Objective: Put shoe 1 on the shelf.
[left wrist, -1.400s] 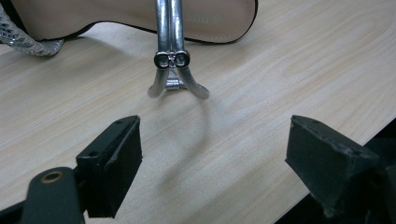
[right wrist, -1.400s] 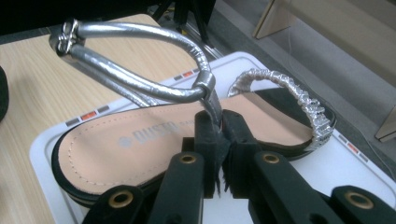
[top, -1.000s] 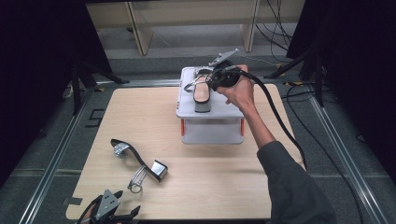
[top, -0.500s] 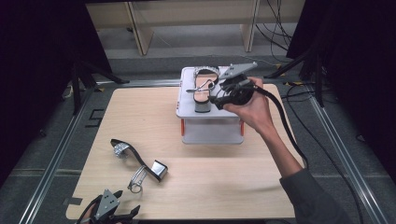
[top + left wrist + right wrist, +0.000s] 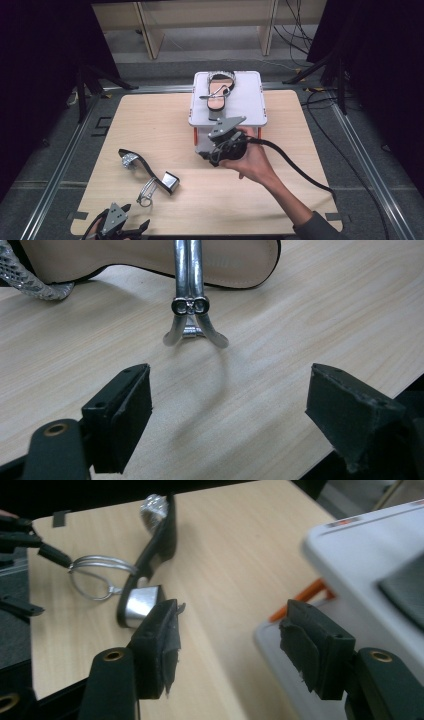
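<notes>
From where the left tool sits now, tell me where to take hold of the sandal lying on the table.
Take the sandal by its thin sole at mid-length, coming from above with the jaws across its width. It lies on its side, so that edge stands up for the jaws. Avoid the metal strap loop facing the left tool: it looks thin and springy, likely to slip.

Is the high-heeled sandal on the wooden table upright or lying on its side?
On its side: the black high-heeled sandal shows its sole edge and silver heel.
</notes>
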A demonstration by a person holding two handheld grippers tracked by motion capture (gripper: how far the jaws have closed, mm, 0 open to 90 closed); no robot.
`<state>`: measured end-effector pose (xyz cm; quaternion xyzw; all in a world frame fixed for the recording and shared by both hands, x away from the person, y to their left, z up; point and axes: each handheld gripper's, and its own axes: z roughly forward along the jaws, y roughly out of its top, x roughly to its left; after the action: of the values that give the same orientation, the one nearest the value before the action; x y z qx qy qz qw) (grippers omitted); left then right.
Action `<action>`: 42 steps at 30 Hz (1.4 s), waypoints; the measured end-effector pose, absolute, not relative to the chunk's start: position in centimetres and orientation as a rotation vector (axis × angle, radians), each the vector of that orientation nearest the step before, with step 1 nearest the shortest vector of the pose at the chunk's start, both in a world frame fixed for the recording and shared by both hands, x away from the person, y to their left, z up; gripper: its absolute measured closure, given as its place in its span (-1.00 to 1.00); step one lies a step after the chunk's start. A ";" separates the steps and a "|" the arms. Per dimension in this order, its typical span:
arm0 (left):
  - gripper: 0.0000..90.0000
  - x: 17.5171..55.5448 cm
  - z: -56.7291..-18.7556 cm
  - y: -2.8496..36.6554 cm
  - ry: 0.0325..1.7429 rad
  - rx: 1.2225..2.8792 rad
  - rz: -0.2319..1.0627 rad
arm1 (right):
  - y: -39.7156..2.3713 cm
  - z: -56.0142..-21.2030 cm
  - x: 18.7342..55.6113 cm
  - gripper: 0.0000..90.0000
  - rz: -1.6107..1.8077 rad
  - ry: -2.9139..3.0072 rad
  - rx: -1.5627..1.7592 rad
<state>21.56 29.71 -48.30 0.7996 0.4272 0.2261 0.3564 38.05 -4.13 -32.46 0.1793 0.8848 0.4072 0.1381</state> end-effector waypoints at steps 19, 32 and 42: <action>-0.64 21.6 -48.2 29.8 1.113 2.060 0.591 | 2.6 -39.8 36.9 -0.06 1.203 2.737 0.493; -0.64 21.6 -48.2 29.8 1.121 2.057 0.586 | 4.0 -41.8 36.6 0.01 1.226 2.748 0.422; -0.64 21.5 -48.2 29.7 1.118 2.025 0.576 | 6.2 -41.3 36.5 0.01 1.217 2.754 0.368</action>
<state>21.53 29.75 -48.23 0.7892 0.4359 0.2245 0.3697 36.52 6.19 -41.32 0.1212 0.9065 0.4007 0.0541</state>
